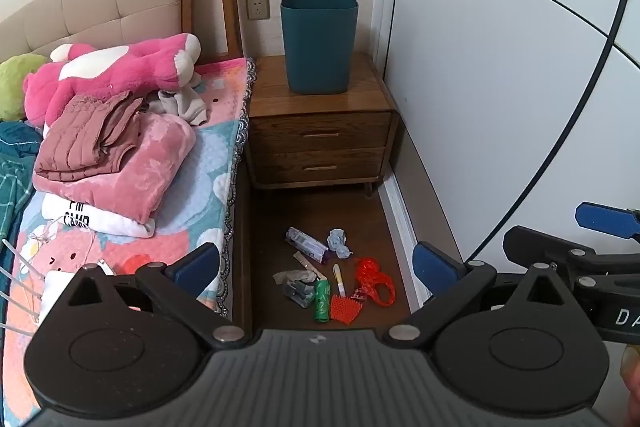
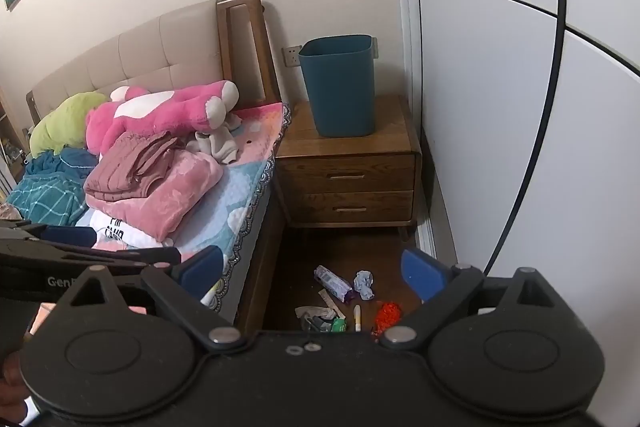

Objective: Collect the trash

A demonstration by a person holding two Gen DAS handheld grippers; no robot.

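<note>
so my left gripper (image 1: 316, 263) gapes wide and empty, the right gripper (image 2: 312, 273) likewise. the scattered wrappers and crumpled paper trash (image 1: 332, 279) lie on the dark wood floor (image 1: 280, 219), ahead and below both, between bed edge and wardrobe; the left looks nearer.

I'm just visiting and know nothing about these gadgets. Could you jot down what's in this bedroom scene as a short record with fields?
place: bedroom, floor strip between bed and wardrobe
bin: teal, upright on the nightstand, bin
trash: small pile on the floor, includes crumpled tissue, green tube, red net
left gripper: open, holding nothing
right gripper: open, holding nothing
progress: no trash picked up yet
</note>
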